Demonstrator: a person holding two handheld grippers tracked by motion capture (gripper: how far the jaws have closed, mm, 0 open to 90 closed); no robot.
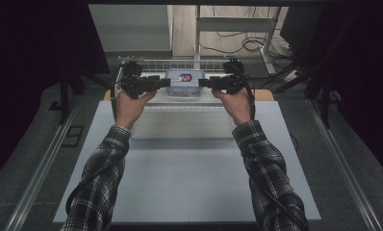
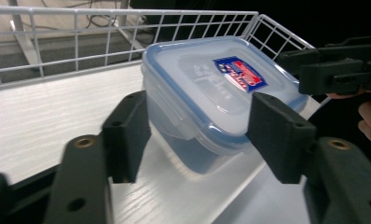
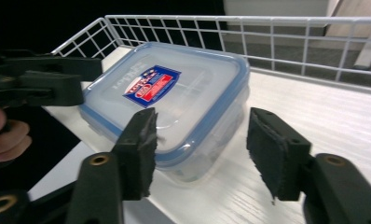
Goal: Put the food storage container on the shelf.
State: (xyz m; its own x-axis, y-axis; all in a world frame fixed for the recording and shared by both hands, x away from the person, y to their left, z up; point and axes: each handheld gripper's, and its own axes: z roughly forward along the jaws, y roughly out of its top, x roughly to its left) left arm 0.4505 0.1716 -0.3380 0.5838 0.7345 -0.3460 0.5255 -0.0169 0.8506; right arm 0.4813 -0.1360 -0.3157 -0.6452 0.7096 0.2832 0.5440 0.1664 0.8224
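Container [image 2: 211, 93] near side partly hidden behind left gripper [image 2: 202, 140] jaws; label [image 2: 240, 73] print too blurred to read; wire rack [image 3: 230, 28] cut off at right edge of right gripper view

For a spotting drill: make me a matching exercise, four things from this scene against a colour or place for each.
Things:
1. container
2. label
3. wire basket
4. sleeves

Descriptions:
A. white grid standing behind the shelf
B. clear plastic, lid with a blue rim
C. dark checked cloth
D. blue and red, on the lid

Pairs: 1-B, 2-D, 3-A, 4-C
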